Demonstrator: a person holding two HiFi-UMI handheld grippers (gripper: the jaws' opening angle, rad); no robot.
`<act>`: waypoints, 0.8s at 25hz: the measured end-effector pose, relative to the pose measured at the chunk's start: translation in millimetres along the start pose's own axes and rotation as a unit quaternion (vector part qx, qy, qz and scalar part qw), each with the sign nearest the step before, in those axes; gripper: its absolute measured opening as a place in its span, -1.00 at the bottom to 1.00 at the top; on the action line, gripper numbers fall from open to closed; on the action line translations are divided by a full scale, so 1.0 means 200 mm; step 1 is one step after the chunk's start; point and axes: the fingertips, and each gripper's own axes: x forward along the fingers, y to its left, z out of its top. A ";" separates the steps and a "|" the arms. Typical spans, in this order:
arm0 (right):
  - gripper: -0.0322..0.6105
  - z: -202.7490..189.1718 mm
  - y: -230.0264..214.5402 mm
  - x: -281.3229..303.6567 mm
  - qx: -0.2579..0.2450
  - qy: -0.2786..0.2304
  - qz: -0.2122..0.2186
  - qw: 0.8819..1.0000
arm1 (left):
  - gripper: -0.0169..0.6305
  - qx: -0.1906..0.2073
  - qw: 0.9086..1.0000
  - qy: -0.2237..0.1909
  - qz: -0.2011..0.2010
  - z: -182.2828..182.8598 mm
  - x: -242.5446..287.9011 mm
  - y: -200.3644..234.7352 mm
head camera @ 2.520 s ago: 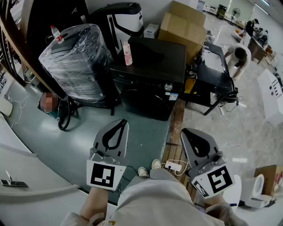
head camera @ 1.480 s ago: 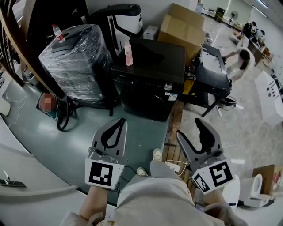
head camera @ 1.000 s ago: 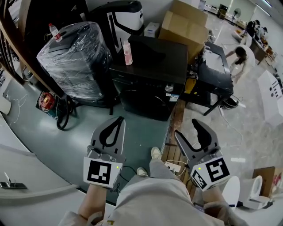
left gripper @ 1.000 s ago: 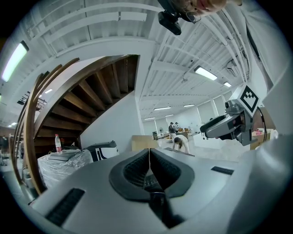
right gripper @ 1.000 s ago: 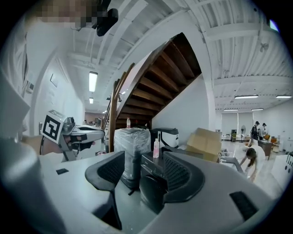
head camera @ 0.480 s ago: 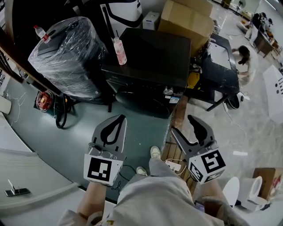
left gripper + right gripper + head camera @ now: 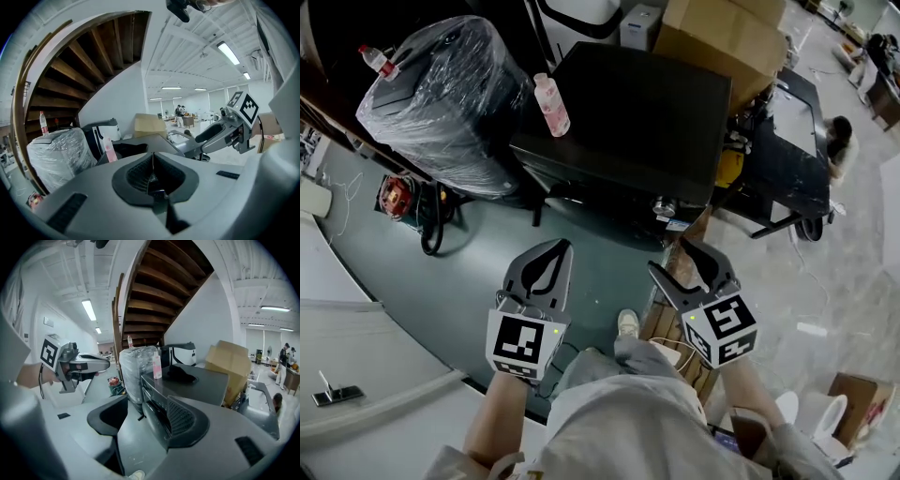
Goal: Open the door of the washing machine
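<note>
The black washing machine (image 7: pixel 628 108) stands ahead of me, and its front (image 7: pixel 609 202) shows only as a narrow dark strip with the door shut. A pink bottle (image 7: pixel 551 105) stands on its top. My left gripper (image 7: pixel 557 247) is shut and empty, held short of the machine's front. My right gripper (image 7: pixel 672 258) is open with nothing between its fingers, below the machine's right front corner. In the right gripper view the washing machine (image 7: pixel 187 378) fills the gap ahead of the right gripper (image 7: pixel 145 420). In the left gripper view the left gripper (image 7: pixel 152 165) has its jaws closed together.
A plastic-wrapped appliance (image 7: pixel 441 89) stands left of the machine. Cardboard boxes (image 7: pixel 722 33) lie behind it and a black cart (image 7: pixel 787 155) stands to its right. A wooden plank (image 7: pixel 670 314) and a white power strip (image 7: pixel 670 353) lie by my shoe (image 7: pixel 626 323). A person (image 7: pixel 841 141) crouches at far right.
The right gripper went from shut to open. Both grippers and my view have moved closer to the washing machine. The left gripper stays shut.
</note>
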 end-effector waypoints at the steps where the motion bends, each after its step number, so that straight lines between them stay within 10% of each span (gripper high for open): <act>1: -0.02 -0.02 -0.03 0.04 -0.001 0.008 0.006 1.000 | -0.88 -0.003 1.000 0.007 0.001 -0.02 0.04 0.00; 20: -0.09 -0.57 -0.19 0.70 0.028 0.115 0.014 0.993 | -0.88 -0.066 0.992 0.105 -0.017 -0.68 0.48 0.13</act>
